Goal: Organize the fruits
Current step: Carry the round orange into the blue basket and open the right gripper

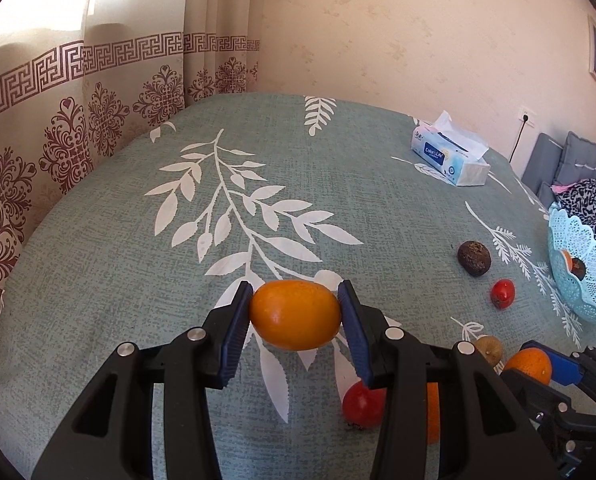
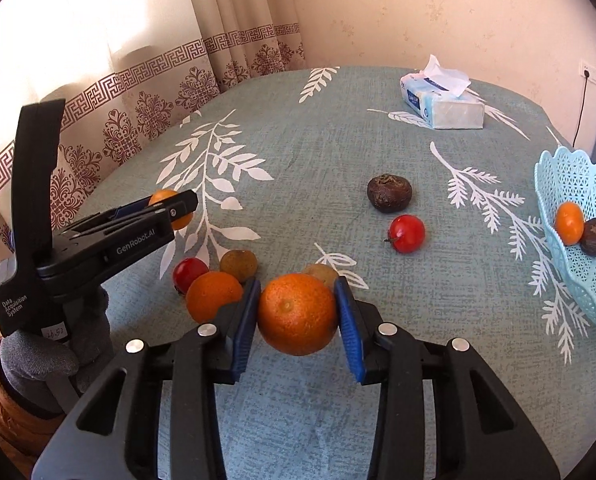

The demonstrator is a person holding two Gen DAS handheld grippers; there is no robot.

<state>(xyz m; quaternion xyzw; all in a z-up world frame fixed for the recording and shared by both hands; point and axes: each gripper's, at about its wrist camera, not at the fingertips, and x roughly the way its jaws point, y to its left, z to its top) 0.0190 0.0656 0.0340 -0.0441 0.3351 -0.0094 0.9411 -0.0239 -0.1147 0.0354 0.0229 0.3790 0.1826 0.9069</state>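
My left gripper (image 1: 295,316) is shut on a smooth oval orange fruit (image 1: 295,314), held above the table. It also shows at the left of the right wrist view (image 2: 173,208). My right gripper (image 2: 298,312) is shut on a round orange (image 2: 297,314), held just above the cloth. A light blue lace basket (image 2: 554,184) at the right edge holds a small orange fruit (image 2: 569,218) and a dark brown fruit (image 2: 595,237). On the cloth lie a dark brown fruit (image 2: 390,193), a red fruit (image 2: 407,233), another orange (image 2: 211,294), a red fruit (image 2: 189,274) and two brownish fruits (image 2: 238,265).
The table has a grey-green cloth with white leaves (image 2: 338,152). A tissue box (image 2: 442,102) stands at the far right. A patterned curtain (image 1: 77,132) hangs along the left edge and a wall behind. Cushions and dark fabric (image 1: 590,192) lie beyond the basket.
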